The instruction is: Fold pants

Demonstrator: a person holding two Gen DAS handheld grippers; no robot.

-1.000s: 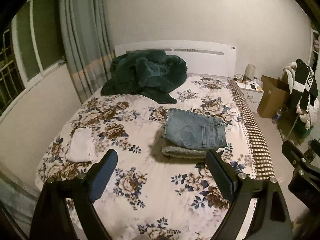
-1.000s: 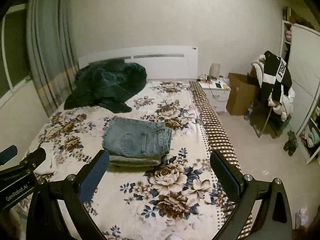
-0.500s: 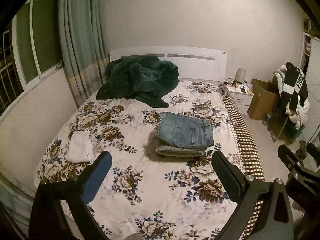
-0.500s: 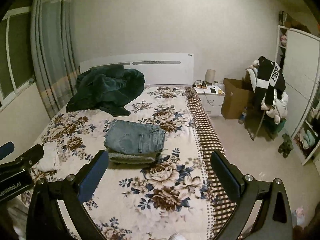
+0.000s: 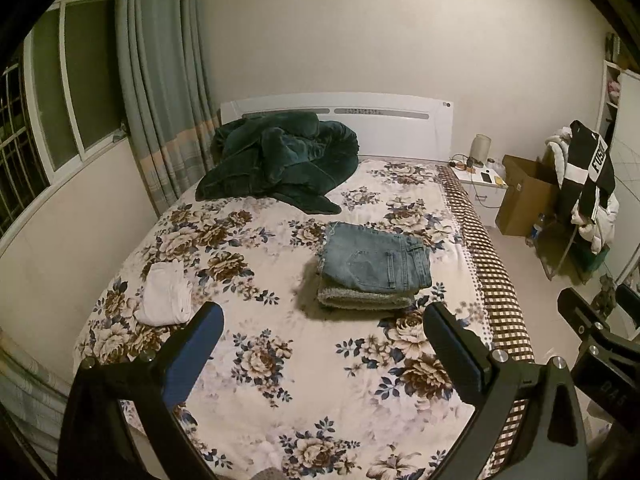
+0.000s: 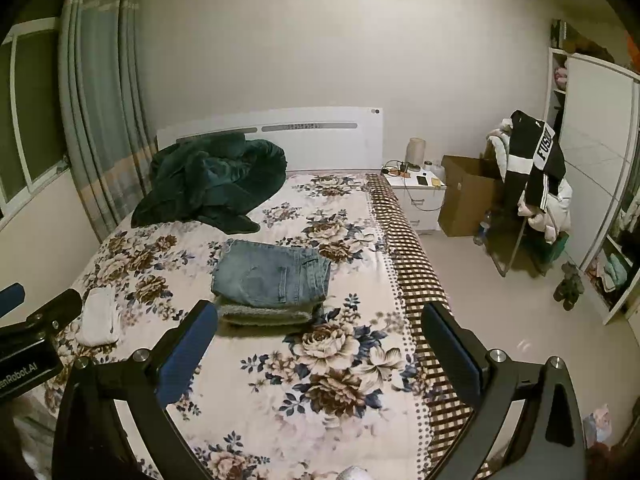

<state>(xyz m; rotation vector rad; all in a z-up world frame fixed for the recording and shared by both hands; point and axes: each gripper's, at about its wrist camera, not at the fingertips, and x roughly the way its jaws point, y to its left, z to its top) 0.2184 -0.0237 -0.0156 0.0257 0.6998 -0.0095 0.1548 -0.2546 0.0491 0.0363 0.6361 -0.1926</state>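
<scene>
Both grippers have pulled back from the bed (image 5: 280,380) over the last second, so the bed looks smaller and farther. The left gripper (image 5: 320,344) and right gripper (image 6: 320,340) hang wide apart, holding nothing. The folded jeans (image 5: 374,258) rest mid-bed atop a folded grey garment (image 5: 364,300), below the dark green blanket (image 5: 280,160). The folding looks finished.

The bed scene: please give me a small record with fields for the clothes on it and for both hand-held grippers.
folded jeans: on top of a grey folded item, mid-bed
white folded cloth: alone, on the window side
dark green blanket: crumpled by the headboard
left hand-held gripper: open, holding nothing, above the bed
right hand-held gripper: open, holding nothing
</scene>
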